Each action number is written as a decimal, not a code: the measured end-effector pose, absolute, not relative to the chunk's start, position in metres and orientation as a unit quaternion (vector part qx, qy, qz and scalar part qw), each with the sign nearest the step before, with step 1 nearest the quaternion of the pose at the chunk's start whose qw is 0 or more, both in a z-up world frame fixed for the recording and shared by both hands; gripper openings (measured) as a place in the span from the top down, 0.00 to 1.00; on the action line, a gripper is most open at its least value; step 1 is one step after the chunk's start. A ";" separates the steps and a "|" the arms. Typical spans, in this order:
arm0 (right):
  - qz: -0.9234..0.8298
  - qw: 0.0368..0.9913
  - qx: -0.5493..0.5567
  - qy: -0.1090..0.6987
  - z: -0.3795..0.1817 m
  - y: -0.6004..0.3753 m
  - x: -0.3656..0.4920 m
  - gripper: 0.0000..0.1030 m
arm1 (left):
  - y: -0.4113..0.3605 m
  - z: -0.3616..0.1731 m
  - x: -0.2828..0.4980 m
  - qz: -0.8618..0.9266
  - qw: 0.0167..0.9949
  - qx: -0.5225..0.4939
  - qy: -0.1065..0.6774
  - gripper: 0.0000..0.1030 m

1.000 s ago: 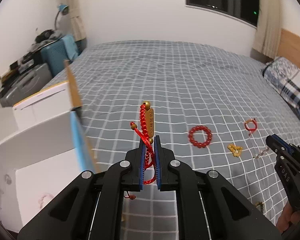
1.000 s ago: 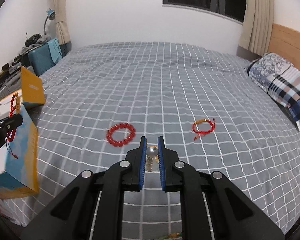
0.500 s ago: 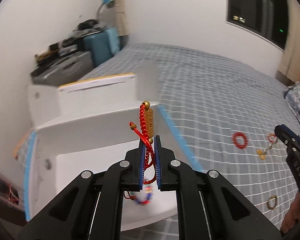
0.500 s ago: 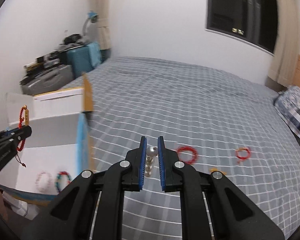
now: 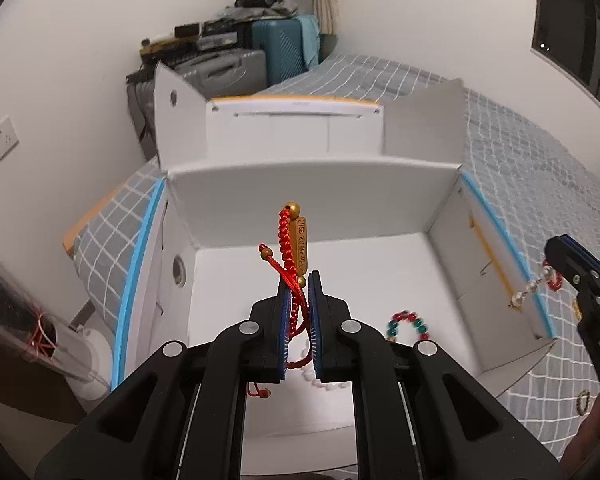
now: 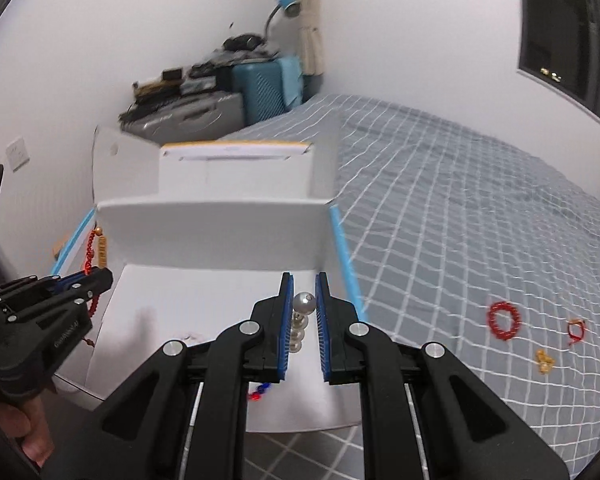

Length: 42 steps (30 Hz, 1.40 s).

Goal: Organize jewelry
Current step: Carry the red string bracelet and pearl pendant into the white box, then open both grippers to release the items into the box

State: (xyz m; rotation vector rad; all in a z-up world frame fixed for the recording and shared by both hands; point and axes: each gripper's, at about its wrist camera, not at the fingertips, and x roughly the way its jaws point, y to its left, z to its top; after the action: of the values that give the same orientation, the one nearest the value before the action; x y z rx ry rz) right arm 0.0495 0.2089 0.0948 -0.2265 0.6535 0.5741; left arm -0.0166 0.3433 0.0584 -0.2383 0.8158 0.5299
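A: What does the left gripper (image 5: 299, 280) hold?
B: A red cord (image 5: 290, 240) with a gold bar. The fingers (image 5: 283, 320) are clamped on it. The bar sticks up past the tips, over the white box (image 5: 300, 184).
A: And the right gripper (image 6: 303, 280)?
B: Its fingers (image 6: 286, 312) pinch a pearl string (image 6: 303, 304). The top pearl sits between the tips, over the box too.
A: What is in the box?
B: A red and green bracelet (image 5: 408, 322). On the bed (image 6: 480, 220) lie a red bead ring (image 6: 504, 320), a small red cord (image 6: 577, 328) and a gold piece (image 6: 545, 360).
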 end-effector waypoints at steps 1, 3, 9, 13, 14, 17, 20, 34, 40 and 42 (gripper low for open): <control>0.278 0.899 -0.113 0.320 0.092 0.213 0.049 0.90 | 0.345 0.054 -0.017 0.254 0.875 -0.115 0.395 0.92; 0.283 0.891 -0.115 0.336 0.083 0.223 0.050 0.90 | 0.346 0.049 -0.016 0.256 0.872 -0.115 0.400 0.92; 0.287 0.871 -0.116 0.382 0.058 0.232 0.058 0.90 | 0.352 0.034 -0.017 0.255 0.864 -0.121 0.417 0.92; 0.285 0.856 -0.121 0.415 0.041 0.240 0.063 0.89 | 0.353 0.024 -0.015 0.254 0.858 -0.127 0.429 0.92; 0.287 0.853 -0.122 0.419 0.037 0.241 0.063 0.89 | 0.354 0.022 -0.014 0.253 0.856 -0.128 0.432 0.92; 0.284 0.849 -0.124 0.429 0.028 0.244 0.063 0.89 | 0.353 0.017 -0.013 0.250 0.853 -0.131 0.438 0.92; 0.282 0.846 -0.122 0.435 0.024 0.244 0.064 0.89 | 0.352 0.015 -0.012 0.250 0.852 -0.131 0.442 0.91; 0.293 0.841 -0.124 0.438 0.022 0.246 0.060 0.58 | 0.355 0.017 -0.015 0.274 0.843 -0.136 0.443 0.36; 0.287 0.853 -0.113 0.421 0.038 0.236 0.055 0.28 | 0.352 0.028 -0.023 0.288 0.849 -0.130 0.423 0.20; 0.281 0.860 -0.107 0.412 0.045 0.230 0.053 0.19 | 0.350 0.031 -0.025 0.293 0.851 -0.122 0.418 0.16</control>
State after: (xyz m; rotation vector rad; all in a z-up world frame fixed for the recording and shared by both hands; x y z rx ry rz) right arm 0.0530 0.2304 0.0450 -0.2256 0.8644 0.5904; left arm -0.0255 0.3499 0.0311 -0.2575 0.8796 0.6166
